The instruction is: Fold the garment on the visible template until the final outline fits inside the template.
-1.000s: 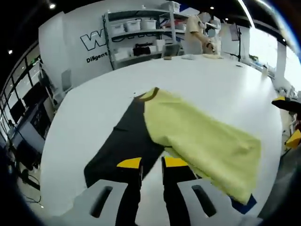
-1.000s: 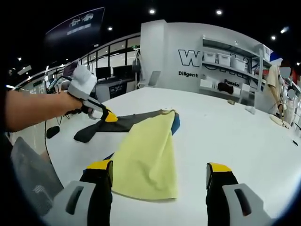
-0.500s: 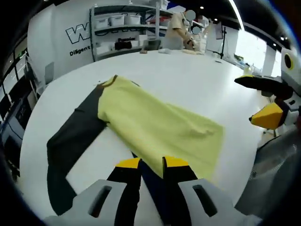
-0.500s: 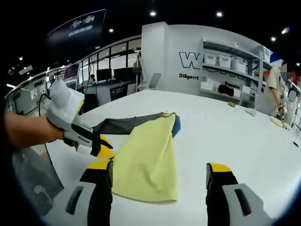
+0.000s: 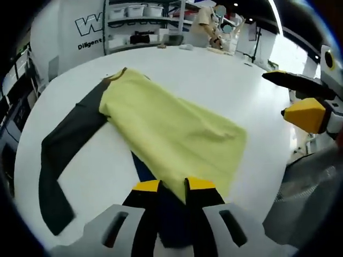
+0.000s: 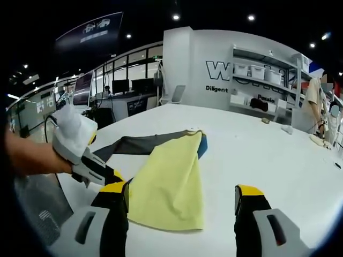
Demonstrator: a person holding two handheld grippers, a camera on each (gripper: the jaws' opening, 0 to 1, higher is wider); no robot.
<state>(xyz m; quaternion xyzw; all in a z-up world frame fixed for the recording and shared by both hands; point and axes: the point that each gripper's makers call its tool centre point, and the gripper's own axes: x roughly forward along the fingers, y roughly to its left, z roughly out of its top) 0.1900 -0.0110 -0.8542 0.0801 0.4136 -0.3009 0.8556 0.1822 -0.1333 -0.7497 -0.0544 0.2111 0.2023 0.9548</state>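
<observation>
The large round white table [image 5: 225, 91] carries the whole workspace; no template outline can be made out on it, so fit cannot be judged. The yellow-bodied garment with dark grey sleeve and blue underside [image 5: 171, 136] lies flat near the table's near edge, body folded over so yellow faces up. The dark grey sleeve [image 5: 64, 155] trails out toward 8 o'clock in the left gripper view, unfolded, probably the next part to bring in. A blue strip [image 5: 144, 168] shows at the near hem. The left gripper [image 5: 172, 186] sits at 6 o'clock over that hem, jaws pressed nearly together; whether cloth is pinched cannot be told. The right gripper [image 6: 182, 194] hovers with jaws spread wide, empty, likely waiting to take the hem's other corner.
</observation>
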